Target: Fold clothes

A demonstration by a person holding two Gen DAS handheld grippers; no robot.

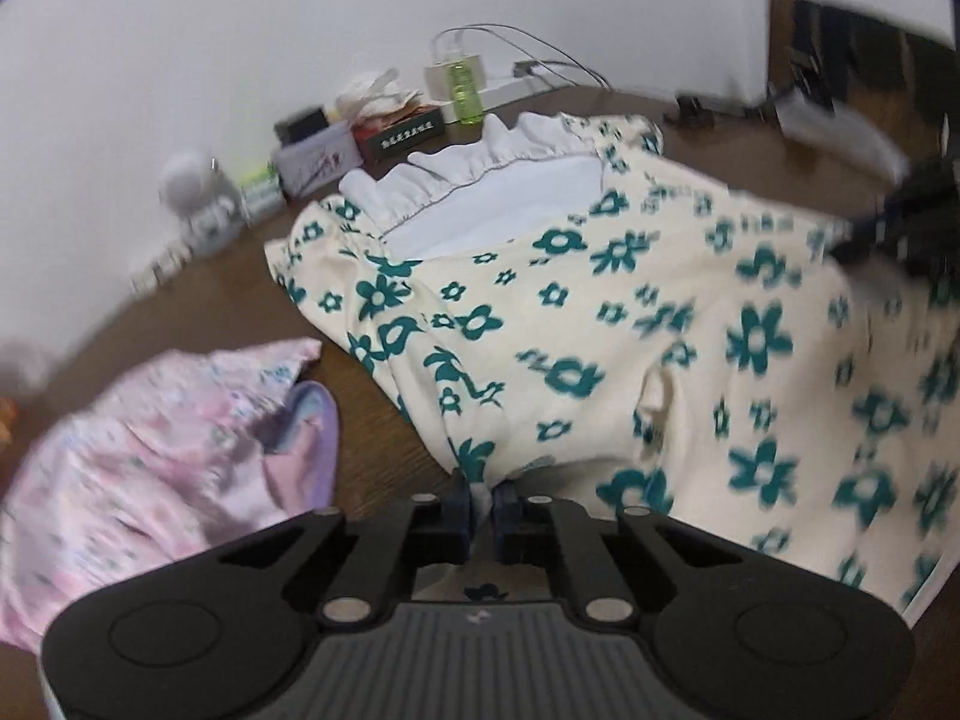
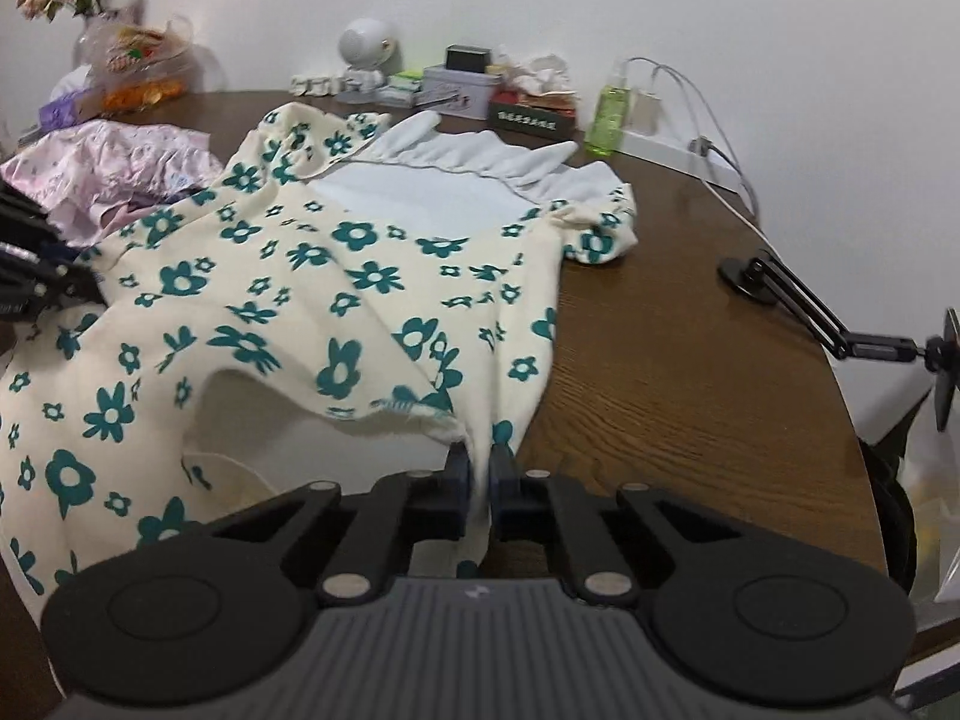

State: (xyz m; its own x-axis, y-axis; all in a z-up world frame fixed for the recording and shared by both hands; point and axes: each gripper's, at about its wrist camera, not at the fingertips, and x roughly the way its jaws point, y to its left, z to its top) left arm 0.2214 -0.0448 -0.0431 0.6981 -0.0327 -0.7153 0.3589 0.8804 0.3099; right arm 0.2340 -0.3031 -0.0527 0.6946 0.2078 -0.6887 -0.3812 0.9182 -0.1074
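A cream dress with teal flowers (image 1: 630, 324) (image 2: 336, 300) lies spread over the brown table, its white ruffled collar (image 1: 480, 162) (image 2: 474, 162) toward the wall. My left gripper (image 1: 482, 501) is shut on the dress hem at its left corner. My right gripper (image 2: 478, 480) is shut on the hem at the right corner, and the cloth rises in a fold between both. In the right wrist view the left gripper (image 2: 54, 282) shows at the left edge. The right gripper (image 1: 900, 228) appears blurred at the right of the left wrist view.
A crumpled pink garment (image 1: 156, 450) (image 2: 120, 168) lies left of the dress. Along the wall stand boxes (image 2: 462, 90), a green bottle (image 2: 609, 114), a white power strip with cables (image 2: 666, 150) and a white round gadget (image 2: 366, 48). A black clamp arm (image 2: 798, 306) sits at the table's right edge (image 2: 852, 420).
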